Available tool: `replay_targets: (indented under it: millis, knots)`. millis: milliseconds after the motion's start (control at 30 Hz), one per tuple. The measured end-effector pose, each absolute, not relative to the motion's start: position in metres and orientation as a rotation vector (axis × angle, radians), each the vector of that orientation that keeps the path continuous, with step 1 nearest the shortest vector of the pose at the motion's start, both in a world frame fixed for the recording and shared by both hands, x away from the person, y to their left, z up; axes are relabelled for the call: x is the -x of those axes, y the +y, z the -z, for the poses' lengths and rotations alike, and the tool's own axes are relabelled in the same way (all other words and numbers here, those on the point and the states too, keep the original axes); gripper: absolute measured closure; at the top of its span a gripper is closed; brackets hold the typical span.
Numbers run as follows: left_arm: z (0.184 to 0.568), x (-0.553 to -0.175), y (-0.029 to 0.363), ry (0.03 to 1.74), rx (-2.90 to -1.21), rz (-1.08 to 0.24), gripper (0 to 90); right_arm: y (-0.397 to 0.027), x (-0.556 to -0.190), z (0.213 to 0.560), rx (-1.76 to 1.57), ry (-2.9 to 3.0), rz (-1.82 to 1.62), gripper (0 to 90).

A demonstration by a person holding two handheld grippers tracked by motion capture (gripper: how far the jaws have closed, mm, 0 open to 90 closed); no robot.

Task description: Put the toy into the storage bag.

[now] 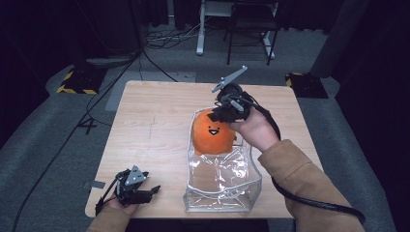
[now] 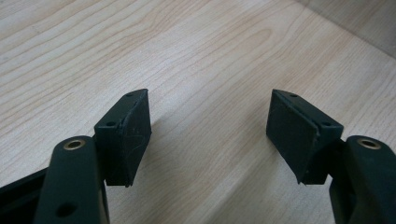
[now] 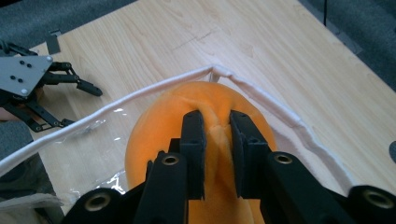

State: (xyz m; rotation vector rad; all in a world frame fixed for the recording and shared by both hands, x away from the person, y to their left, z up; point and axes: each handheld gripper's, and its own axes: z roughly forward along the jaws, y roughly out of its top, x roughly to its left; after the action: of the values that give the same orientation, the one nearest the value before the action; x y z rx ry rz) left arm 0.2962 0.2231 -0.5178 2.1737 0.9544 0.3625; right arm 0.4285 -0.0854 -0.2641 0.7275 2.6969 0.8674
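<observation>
The right tongs (image 3: pixel 217 154) are clamped on a pinch of the orange plush (image 3: pixel 205 116), which sits in the clear bag's (image 1: pixel 222 186) mouth below them and looks soft and light, best gripped by a fold, while the left tongs (image 2: pixel 210 135) rest apart over bare bench (image 2: pixel 201 56).

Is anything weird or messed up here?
Nothing is spilled or broken. The one odd sight: the right gripper pinches a fold of the orange plush toy, bunching its fabric, as it sits in the mouth of the clear plastic bag. The left gripper is open over the table.
</observation>
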Motion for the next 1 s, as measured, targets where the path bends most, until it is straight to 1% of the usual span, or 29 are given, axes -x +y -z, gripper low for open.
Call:
replay_targets:
  millis: [1000]
  knots:
    - [0.518, -0.296, 0.223, 0.955, -2.171, -0.363, 31.0, -0.058, -0.442, 0.33, -0.743, 2.879, -0.587, 75.2]
